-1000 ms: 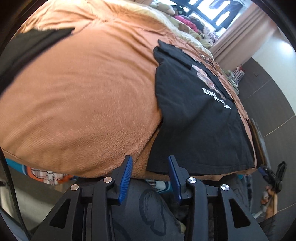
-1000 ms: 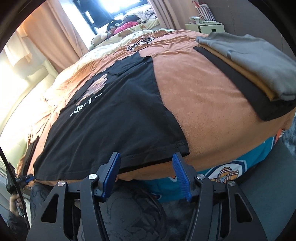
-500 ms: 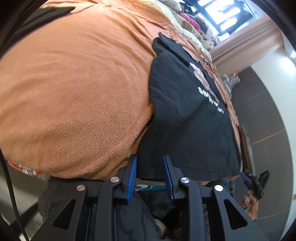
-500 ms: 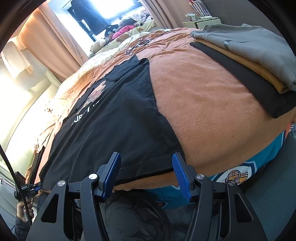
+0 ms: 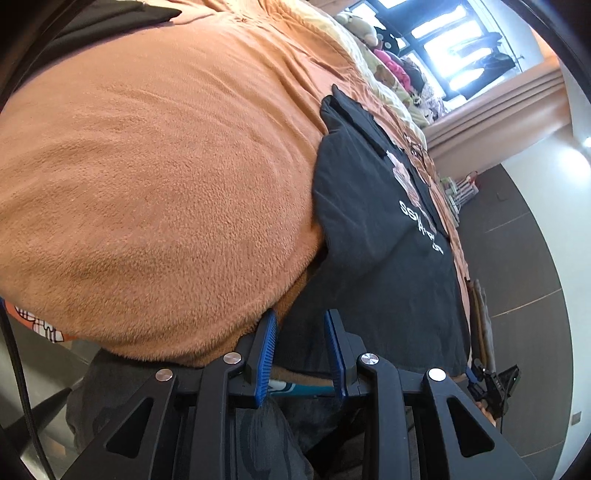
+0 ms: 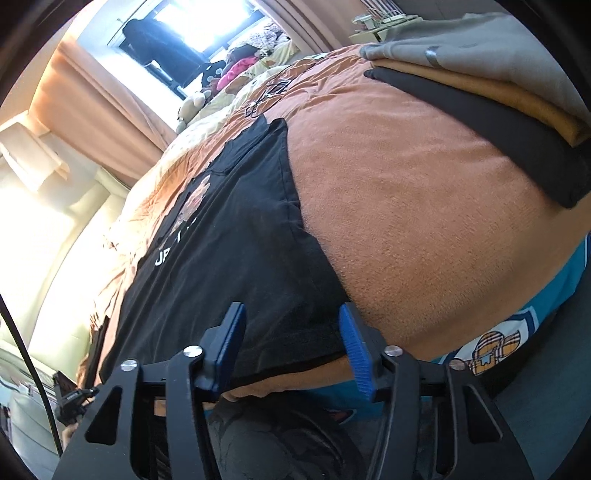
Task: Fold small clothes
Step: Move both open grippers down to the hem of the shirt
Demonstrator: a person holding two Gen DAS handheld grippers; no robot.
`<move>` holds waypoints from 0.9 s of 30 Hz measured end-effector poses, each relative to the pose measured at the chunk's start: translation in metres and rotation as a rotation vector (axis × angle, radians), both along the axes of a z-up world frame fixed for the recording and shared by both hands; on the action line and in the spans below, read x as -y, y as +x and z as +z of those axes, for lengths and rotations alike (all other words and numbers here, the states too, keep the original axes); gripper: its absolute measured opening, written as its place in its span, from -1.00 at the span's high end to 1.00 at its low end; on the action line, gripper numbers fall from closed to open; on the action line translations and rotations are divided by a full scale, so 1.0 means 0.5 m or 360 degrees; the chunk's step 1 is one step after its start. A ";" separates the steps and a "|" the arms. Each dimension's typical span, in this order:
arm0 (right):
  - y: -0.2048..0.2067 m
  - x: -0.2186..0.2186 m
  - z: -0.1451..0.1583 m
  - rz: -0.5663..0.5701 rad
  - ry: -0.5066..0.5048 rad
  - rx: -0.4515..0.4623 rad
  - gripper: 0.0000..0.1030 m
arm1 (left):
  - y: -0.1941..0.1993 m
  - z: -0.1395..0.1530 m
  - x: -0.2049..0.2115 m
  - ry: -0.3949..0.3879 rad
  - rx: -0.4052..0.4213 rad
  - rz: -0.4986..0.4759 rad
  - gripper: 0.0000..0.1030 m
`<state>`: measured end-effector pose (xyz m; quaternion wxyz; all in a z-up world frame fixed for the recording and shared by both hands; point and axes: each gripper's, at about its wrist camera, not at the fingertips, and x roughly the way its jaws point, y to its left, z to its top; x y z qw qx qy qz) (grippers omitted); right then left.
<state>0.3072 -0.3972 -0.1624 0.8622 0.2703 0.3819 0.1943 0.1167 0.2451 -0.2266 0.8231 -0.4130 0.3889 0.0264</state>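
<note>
Matt black cotton T-shirt (image 5: 388, 258) on fuzzy orange fleece blanket (image 5: 166, 184)

Bright window (image 6: 192, 29) glare — fisheye-warped edges, sharp centre

Each hand-held gripper (image 5: 300, 350) (image 6: 291, 345) — black angular frame, silver screws, ribbed blue pads (image 5: 266, 354) — trails a black cable (image 5: 18, 369).

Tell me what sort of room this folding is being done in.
Most likely a bedroom: a bed under an orange fleece blanket, stuffed toys heaped by the curtained window, and a stack of folded clothes beside the black T-shirt.
</note>
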 end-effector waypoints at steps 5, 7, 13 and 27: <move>-0.014 0.027 -0.020 -0.0038 0.0055 -0.0008 0.25 | 0.003 0.006 0.004 0.0067 -0.0032 -0.0014 0.48; -0.023 0.035 -0.020 -0.0066 0.0041 0.0003 0.25 | 0.004 0.008 0.010 0.0101 -0.0042 -0.0025 0.48; -0.026 0.048 -0.062 -0.0062 0.0204 -0.0053 0.25 | 0.006 0.005 0.016 0.0123 -0.0052 -0.0023 0.49; -0.016 0.029 -0.076 -0.0099 0.0467 0.0009 0.25 | -0.016 -0.014 -0.004 -0.0203 0.0015 0.0085 0.48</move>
